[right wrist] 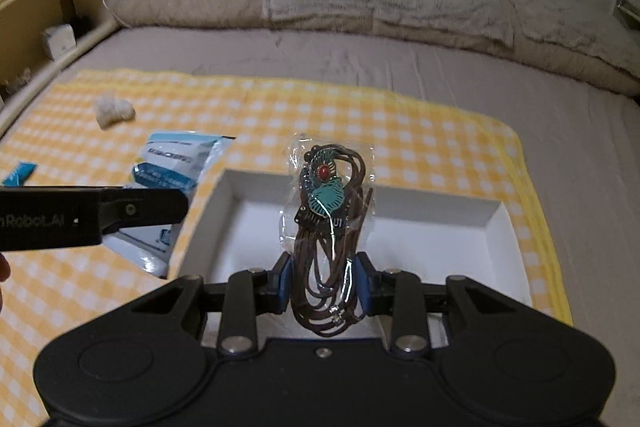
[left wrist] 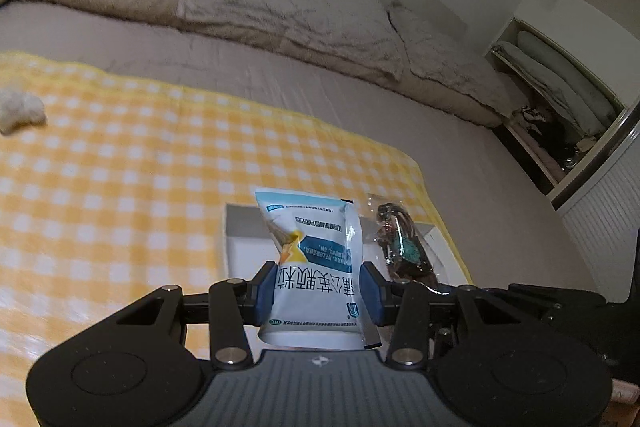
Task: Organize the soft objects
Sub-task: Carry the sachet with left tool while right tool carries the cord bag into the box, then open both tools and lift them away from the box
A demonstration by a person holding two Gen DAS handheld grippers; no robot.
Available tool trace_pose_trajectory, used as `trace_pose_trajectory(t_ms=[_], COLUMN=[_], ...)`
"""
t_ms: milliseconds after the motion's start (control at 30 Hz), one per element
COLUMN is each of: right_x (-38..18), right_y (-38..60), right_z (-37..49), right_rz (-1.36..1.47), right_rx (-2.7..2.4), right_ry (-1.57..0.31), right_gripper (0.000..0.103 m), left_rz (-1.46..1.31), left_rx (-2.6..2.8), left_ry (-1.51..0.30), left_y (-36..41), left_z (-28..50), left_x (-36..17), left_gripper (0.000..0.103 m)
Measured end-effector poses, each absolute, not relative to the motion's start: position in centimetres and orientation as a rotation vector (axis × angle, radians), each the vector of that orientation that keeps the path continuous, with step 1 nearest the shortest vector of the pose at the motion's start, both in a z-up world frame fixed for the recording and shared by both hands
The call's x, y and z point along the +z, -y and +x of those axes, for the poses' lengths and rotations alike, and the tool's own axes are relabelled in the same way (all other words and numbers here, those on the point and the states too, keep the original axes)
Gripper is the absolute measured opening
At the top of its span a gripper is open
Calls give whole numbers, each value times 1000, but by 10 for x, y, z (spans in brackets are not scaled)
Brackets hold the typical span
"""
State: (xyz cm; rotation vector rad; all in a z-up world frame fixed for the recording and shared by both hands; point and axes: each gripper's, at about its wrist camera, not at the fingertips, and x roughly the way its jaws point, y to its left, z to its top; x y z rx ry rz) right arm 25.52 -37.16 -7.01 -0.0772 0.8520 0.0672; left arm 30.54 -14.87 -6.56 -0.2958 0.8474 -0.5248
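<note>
Left gripper (left wrist: 318, 293) fingers pinch a blue-white sachet (left wrist: 316, 259); right gripper (right wrist: 324, 285) fingers pinch a bagged cord necklace (right wrist: 330, 219). Ahead of both, white box (right wrist: 400, 205) holds nothing yet; cotton tuft (right wrist: 113, 111) remains.

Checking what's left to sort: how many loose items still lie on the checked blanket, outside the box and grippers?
2: a white fluffy clump near the blanket's far left, and a small teal packet at its left edge. More may lie out of view.
</note>
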Motion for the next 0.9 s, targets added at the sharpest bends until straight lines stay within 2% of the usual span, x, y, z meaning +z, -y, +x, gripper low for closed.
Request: trace_pose_trajectory(t_ms=[200,367,433,600,667,733,900], right_x=[-84,-92,-96,-108,-113,-116,-114], right_y=[376,377,375,367,366,367,372], right_z=[264,276,281,294,298,301,300], right_rz=[-107,-92,-91,-117,-120,-112,-99], right_rx=[76,77,80,87,89,85,83], right_ry=[-893,-905,-910,-927,-927,-932,-936], right_gripper=[33,33,33,34,41,60,63], left_rz=[-369,-393,-395,-314,-257,-205,-167], left_rx=[-518,-512,-501,-474,-461,-452,-450], left_ry=[-873,-886,-895,-903,-923,-946,-995], left_y=[154,149,146,143,145,147,147], left_z=[321,330,333,334,335,336,338], left_x=[-86,-95,-96,-94,-95,-98,-106], left_gripper=[47,56,64,69,71,71,73])
